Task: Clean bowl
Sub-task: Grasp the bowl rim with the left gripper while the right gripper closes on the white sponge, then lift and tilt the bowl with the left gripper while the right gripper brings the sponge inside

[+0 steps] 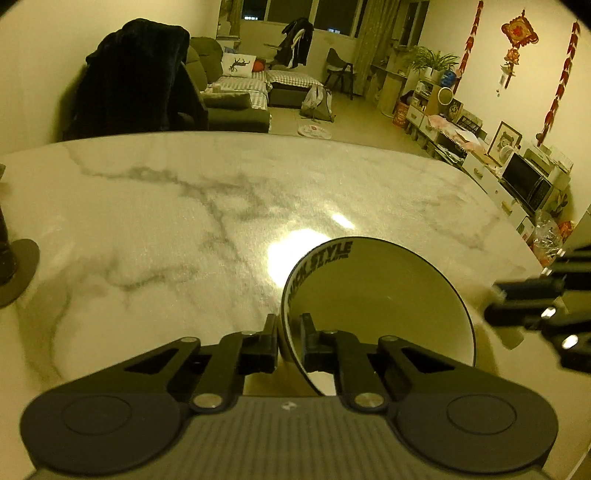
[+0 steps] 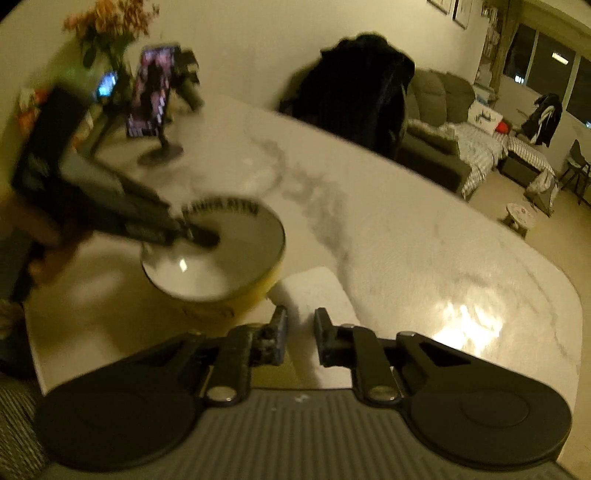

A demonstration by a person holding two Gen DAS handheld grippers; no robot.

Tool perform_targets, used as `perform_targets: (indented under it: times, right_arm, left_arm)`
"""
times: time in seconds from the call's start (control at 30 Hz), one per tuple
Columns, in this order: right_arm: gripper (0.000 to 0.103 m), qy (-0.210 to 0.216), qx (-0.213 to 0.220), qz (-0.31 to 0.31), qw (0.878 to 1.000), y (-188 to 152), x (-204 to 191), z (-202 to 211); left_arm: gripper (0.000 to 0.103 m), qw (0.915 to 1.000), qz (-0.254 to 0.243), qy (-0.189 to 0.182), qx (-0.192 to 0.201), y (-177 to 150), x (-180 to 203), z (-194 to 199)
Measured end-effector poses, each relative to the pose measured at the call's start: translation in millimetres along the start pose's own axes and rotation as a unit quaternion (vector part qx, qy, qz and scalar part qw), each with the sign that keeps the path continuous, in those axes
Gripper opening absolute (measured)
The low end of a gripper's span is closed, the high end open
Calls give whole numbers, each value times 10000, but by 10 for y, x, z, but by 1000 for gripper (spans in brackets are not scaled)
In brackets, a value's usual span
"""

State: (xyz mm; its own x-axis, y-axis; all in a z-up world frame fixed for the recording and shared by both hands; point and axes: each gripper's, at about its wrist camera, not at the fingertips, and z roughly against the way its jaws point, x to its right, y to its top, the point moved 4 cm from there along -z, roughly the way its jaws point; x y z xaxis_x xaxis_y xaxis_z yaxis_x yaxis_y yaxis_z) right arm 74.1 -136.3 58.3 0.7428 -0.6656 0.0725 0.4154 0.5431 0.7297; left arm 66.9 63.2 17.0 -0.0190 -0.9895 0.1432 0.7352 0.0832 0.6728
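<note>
A bowl (image 1: 380,306), white inside with black lettering on its rim and yellow outside (image 2: 229,254), is tilted above the marble table. My left gripper (image 1: 290,338) is shut on the bowl's rim, one finger inside and one outside; it also shows in the right wrist view (image 2: 195,232). My right gripper (image 2: 300,332) is shut on a folded white cloth (image 2: 314,291) just right of the bowl. The right gripper's fingers show at the right edge of the left wrist view (image 1: 524,299).
The marble table (image 1: 184,221) stretches ahead with a rounded corner (image 2: 554,295). A phone on a stand (image 2: 151,96), a tripod and flowers (image 2: 107,22) stand at the far left. A chair draped with a dark coat (image 2: 354,92) is behind the table.
</note>
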Motion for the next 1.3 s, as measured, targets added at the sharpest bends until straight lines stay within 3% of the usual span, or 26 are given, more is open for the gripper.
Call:
perform_targets:
  times: [0.27,0.57,0.8,0.83,0.87,0.93,1.13,1.3]
  right_arm:
    - [17,479,363,299,9977,342,-320,102]
    - [17,517,-56,490,9974,308,-498,-154]
    - [18,458,-147,451,9978,235,-543,-213]
    - [18,445,-172,438,9979,220,-546,-221]
    - [11,446,-197,427,9979,206,-551,-231]
    - [11,437,-286,355,9980,161,-556,-266]
    - [11,405,-364,172,9984,34,-551,-273]
    - [11,445,-420,-97,9981,-94,-537,-254]
  left_arm:
    - [10,10000,-57,18,6,23,-36,-38]
    - [14,9999,61,-31,-81,32,-74,-90]
    - [19,9996,236,-158,-91,1,-98,-133]
    - [20,9991,326,-236,-95,-11,-107,-140]
    - [29,9986,418,-315,-98,-23,-115,-147]
    - [42,9981,499,-356,-58,-40,-120,-150]
    - [45,9973,534,-472,150,-98,-20,-143]
    - [71,9972,528,-272,448,-162,82,-132]
